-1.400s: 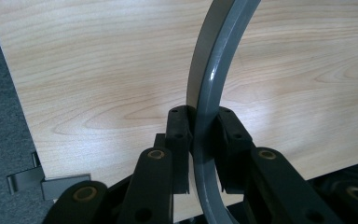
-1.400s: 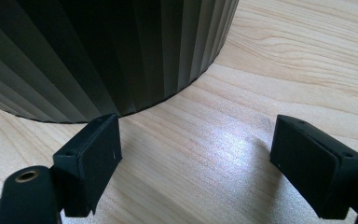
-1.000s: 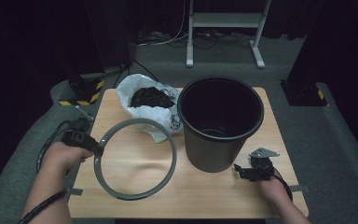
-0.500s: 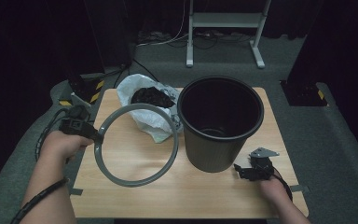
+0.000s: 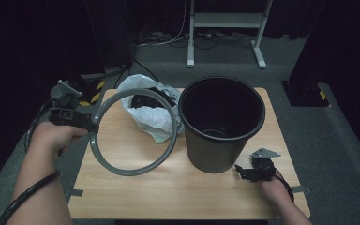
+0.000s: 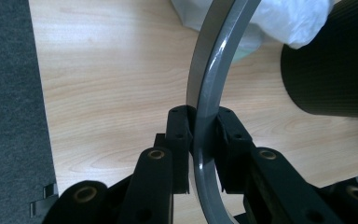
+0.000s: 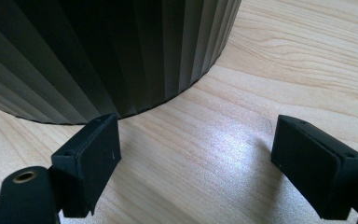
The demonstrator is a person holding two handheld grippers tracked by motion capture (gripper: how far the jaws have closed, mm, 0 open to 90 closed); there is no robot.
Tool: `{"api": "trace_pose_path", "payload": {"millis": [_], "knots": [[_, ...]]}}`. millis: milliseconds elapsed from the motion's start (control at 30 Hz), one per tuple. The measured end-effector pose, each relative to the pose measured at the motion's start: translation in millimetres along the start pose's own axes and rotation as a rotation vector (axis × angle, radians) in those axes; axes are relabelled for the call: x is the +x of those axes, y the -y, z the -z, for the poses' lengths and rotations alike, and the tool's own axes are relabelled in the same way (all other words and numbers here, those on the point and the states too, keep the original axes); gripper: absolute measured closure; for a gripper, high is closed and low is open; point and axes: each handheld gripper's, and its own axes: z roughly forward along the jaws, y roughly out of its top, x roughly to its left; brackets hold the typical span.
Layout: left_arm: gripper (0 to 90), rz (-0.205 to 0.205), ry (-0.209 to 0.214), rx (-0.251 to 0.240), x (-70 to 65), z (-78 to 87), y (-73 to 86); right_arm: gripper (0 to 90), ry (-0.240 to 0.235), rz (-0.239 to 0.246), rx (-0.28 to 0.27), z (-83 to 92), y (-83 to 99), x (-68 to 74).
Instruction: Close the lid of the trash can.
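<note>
Two grippers at the worktop (image 5: 136,187): one holding a grey ring, one empty.

Left gripper (image 5: 91,125): fingers (image 6: 179,130) clamped on the grey ring (image 5: 133,131), one pad on each face of the band; in the left gripper view the ring (image 6: 209,79) rises from between the fingers and curves off over the wood. Ring held tilted, its lower arc just above the worktop. White plastic bag (image 5: 152,115) with dark contents sits beyond the ring, partly seen through it. Black ribbed bin (image 5: 221,124) stands upright to the far side of the ring. Right gripper (image 5: 243,171): fingers (image 7: 91,158) wide apart, nothing between them, low over the worktop, the bin's base (image 7: 121,60) just ahead of them.
</note>
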Motion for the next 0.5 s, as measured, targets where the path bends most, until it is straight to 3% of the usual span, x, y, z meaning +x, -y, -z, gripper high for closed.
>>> {"api": "trace_pose_path", "payload": {"millis": [267,500], "knots": [[76.8,-0.027,0.001,-0.026,-19.2,17.6,-11.3,15.3,0.0,0.001,0.0,-0.1,0.0,-0.1],[77.0,-0.046,0.001,-0.035,-36.9,21.8,-21.5,15.3,0.0,0.0,0.0,0.0,0.0,0.0]]}}
